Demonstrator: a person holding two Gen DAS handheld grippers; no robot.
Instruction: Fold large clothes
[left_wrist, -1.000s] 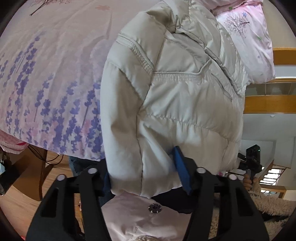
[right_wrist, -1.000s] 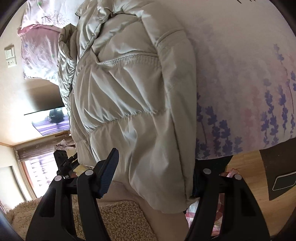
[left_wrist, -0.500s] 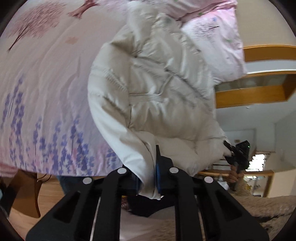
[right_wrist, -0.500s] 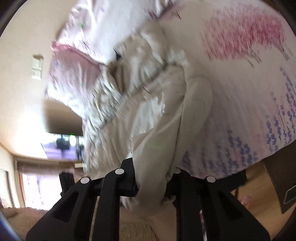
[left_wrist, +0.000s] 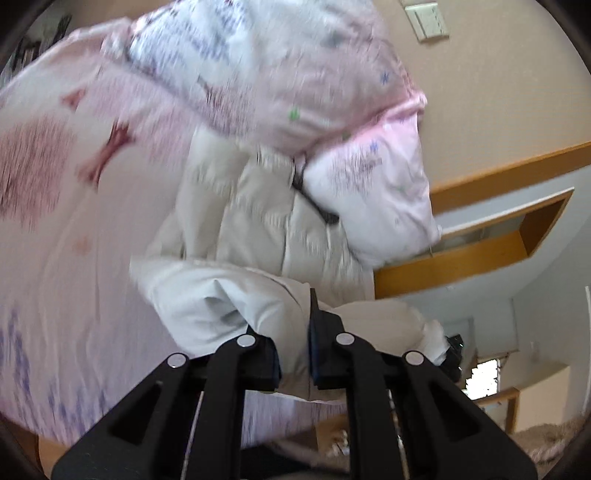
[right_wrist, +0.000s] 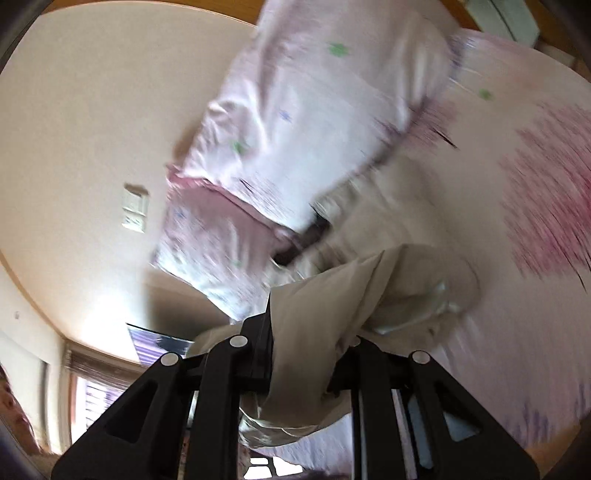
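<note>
Jacket (left_wrist: 280, 236) lies on the bed (left_wrist: 74, 258), collar end under the pillows (left_wrist: 332, 122); hem lifted off the near edge. Left tool (left_wrist: 293, 356) and right tool (right_wrist: 306, 363) each clenched on hem fabric. Carry both corners level toward the collar, keeping the hem taut.

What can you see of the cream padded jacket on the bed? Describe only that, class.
The jacket is cream, quilted and puffy, with a smooth, slightly shiny shell. It lies crumpled on the floral bedsheet, its far end touching a pink pillow; something dark shows there. Its near edge is lifted and bunched, clamped by the left gripper and by the right gripper. Motion blur hides finer details.
</note>
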